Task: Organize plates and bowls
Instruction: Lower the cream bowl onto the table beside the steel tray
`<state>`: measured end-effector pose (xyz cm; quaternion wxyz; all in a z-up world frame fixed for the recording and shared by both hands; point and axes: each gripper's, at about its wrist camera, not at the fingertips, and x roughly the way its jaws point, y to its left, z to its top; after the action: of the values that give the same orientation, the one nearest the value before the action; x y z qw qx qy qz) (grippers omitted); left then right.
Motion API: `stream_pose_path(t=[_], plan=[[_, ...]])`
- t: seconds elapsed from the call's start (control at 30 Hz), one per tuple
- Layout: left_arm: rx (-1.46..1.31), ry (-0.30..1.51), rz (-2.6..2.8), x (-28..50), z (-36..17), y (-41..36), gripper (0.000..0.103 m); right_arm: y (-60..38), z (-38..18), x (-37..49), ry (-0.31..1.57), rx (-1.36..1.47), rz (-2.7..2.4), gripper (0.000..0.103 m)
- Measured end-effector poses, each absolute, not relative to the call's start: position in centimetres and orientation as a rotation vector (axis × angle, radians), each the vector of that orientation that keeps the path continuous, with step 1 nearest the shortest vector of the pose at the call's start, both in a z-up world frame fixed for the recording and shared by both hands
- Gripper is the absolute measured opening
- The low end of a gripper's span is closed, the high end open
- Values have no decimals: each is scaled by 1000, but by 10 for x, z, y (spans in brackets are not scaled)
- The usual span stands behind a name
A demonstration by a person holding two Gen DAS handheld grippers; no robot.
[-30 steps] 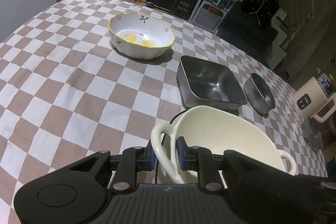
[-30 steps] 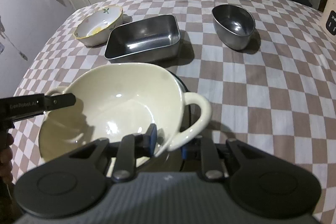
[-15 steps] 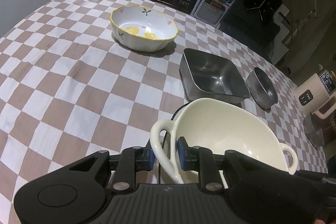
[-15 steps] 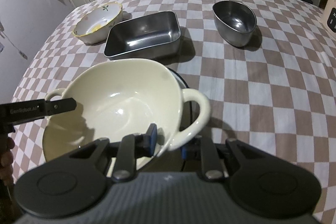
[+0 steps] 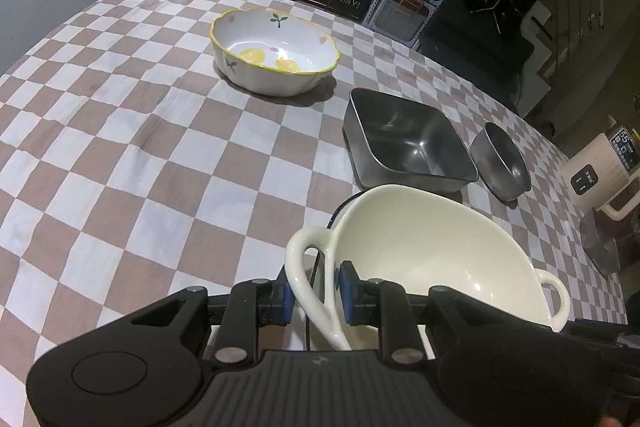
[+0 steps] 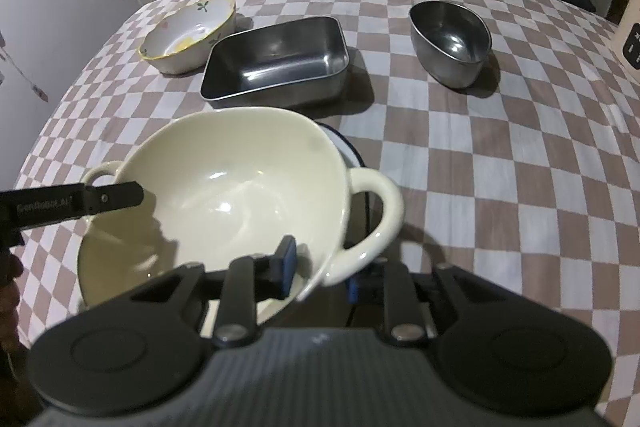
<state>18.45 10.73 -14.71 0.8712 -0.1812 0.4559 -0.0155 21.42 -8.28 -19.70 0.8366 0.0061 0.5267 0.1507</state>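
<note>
A cream two-handled bowl point(image 5: 424, 251) is held up between both grippers, tilted, above a white plate with a dark rim point(image 6: 352, 155). My left gripper point(image 5: 316, 293) is shut on its left handle. My right gripper point(image 6: 320, 267) is shut on the bowl's rim by its right handle point(image 6: 380, 203). The bowl also shows in the right wrist view point(image 6: 224, 195), with the left gripper's finger point(image 6: 80, 203) at its far handle.
On the checked tablecloth point(image 5: 140, 147) stand a flowered white bowl point(image 5: 274, 53), a square steel tray point(image 5: 408, 141) and a small steel bowl point(image 5: 502, 163). A beige kettle point(image 5: 600, 171) stands at the right edge. Cabinets and shelves lie beyond the table.
Both grippers have lifted the cream bowl a little higher and tilted it more; the hold on both sides is unchanged. The other dishes have not moved.
</note>
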Motion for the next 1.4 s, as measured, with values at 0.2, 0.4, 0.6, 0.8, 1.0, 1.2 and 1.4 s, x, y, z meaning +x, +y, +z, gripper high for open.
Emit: stream_pose_path(t=[0.2, 0.4, 0.6, 0.8, 1.0, 1.2, 1.4], plan=[[-366, 962, -40, 184, -148, 105, 23, -67, -187, 201, 1012, -194, 276, 43], [-349, 962, -41, 183, -148, 103, 23, -75, -189, 205, 1029, -200, 248, 43], [-345, 961, -33, 182, -147, 104, 23, -73, -188, 202, 1029, -202, 259, 43], [-334, 961, -34, 181, -146, 104, 23, -73, -192, 202, 1078, -145, 305, 38], [-311, 974, -50, 179, -147, 102, 25, -72, -192, 199, 1080, -168, 317, 37], [-310, 984, -64, 178, -148, 100, 27, -77, -195, 195, 1104, -148, 326, 39], [-302, 990, -55, 177, -148, 99, 33, -86, -199, 198, 1130, -83, 308, 50]])
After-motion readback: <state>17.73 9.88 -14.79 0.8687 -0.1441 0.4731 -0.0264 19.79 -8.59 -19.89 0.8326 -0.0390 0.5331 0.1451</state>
